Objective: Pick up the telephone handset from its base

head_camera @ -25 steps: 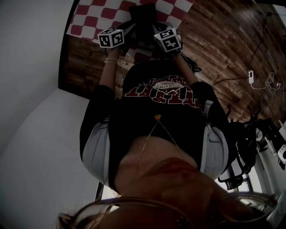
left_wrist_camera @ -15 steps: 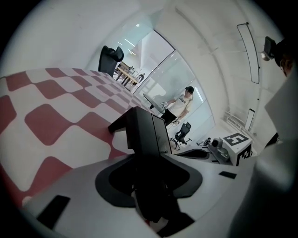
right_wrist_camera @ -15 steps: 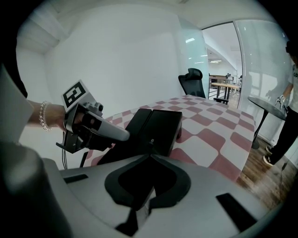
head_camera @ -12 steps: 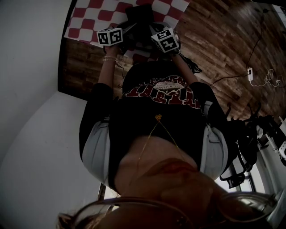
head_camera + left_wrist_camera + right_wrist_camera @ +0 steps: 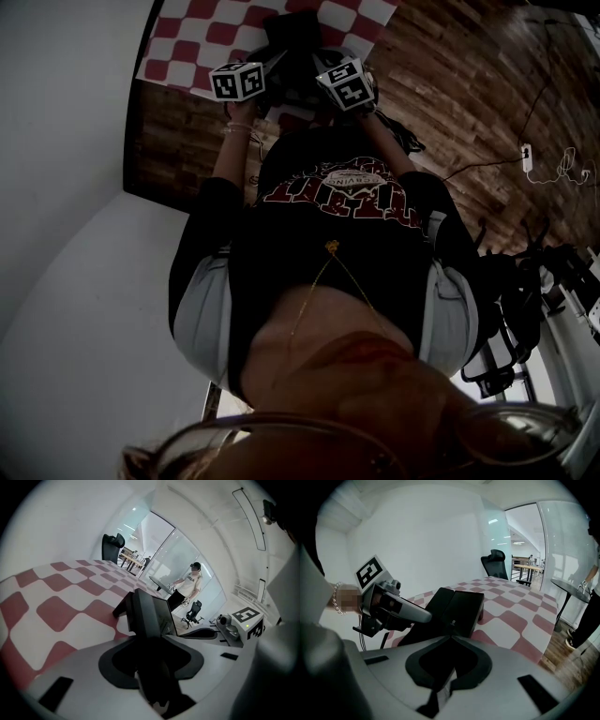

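From my seat, the left tongs [image 5: 145, 637] have just been opening and now stand at their widest; the long black bar of the handset [image 5: 142, 613] runs up between the two tips, and I see neither pad pressing on it; it lies on the telephone base [image 5: 461, 607], along the base's left side. The right tongs [image 5: 450, 638] are closed tip to tip with nothing in them, pointing at the near end of the base; whether they touch it I cannot tell. The telephone sits on the red-and-white checked table [image 5: 61, 616], close to the edge nearest the person holding the tongs, with both tongs crowded in at that same end, the left one just beside the right. Beyond the table's far edge I see a black office chair [image 5: 493, 563] and a bystander [image 5: 190, 585] well apart from it; a dark wooden floor [image 5: 450, 84] lies around the table, with a white cable [image 5: 562, 173] trailing across it.
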`<action>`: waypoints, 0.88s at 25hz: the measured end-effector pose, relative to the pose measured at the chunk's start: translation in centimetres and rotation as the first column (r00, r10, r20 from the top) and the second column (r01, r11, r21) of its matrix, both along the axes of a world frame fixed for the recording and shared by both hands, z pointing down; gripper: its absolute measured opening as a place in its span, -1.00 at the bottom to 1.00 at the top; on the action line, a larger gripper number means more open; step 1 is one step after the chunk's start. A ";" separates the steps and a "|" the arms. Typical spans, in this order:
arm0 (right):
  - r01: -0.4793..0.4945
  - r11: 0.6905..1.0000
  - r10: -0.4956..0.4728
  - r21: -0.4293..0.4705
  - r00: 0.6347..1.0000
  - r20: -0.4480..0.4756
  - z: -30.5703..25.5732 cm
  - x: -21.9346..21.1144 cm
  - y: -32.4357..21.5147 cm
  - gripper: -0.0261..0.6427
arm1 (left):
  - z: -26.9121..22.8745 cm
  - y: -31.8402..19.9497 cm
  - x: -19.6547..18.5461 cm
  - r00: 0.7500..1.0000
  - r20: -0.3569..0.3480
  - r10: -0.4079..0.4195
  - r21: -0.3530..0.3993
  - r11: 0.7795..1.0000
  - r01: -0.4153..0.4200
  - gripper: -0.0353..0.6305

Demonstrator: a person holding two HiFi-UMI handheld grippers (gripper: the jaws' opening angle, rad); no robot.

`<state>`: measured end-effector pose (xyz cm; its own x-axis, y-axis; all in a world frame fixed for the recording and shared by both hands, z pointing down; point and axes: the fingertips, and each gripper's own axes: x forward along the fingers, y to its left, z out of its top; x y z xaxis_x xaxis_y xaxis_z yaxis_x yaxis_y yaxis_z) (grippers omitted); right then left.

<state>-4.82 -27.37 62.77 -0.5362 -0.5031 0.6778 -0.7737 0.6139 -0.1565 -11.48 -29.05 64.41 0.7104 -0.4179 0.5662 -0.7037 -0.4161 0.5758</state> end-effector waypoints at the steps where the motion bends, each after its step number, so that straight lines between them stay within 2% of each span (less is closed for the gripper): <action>1: 0.000 1.000 0.000 0.000 1.000 0.000 0.0 -0.1 0.0 -0.87 | 0.0 0.0 -0.1 1.000 0.011 -0.002 0.005 1.000 0.002 -0.46; 8: 0.007 1.000 -0.007 0.002 1.000 0.001 0.2 -0.2 -0.2 -0.87 | -0.5 0.1 -0.3 0.998 0.050 -0.024 0.015 1.000 0.024 -0.47; 12: 0.041 0.998 -0.041 0.045 0.999 0.006 -0.7 -0.9 -0.8 -0.87 | -0.8 0.1 -0.4 0.996 0.077 -0.036 0.031 0.999 0.034 -0.47; 15: 0.047 0.998 -0.047 0.048 0.999 0.009 -1.0 -0.9 -0.8 -0.87 | -1.3 0.2 -0.6 0.994 0.089 -0.061 0.064 0.996 0.055 -0.58; 22: 0.030 0.999 -0.030 0.022 1.000 0.000 -0.1 -0.4 -0.5 -0.87 | -1.5 0.3 -0.6 0.993 0.031 -0.117 0.062 0.992 0.114 -0.63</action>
<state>-5.24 -27.87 62.70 -0.5517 -0.5013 0.6666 -0.7550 0.6399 -0.1436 -12.07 -28.77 62.95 0.6358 -0.5299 0.5612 -0.7682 -0.3639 0.5268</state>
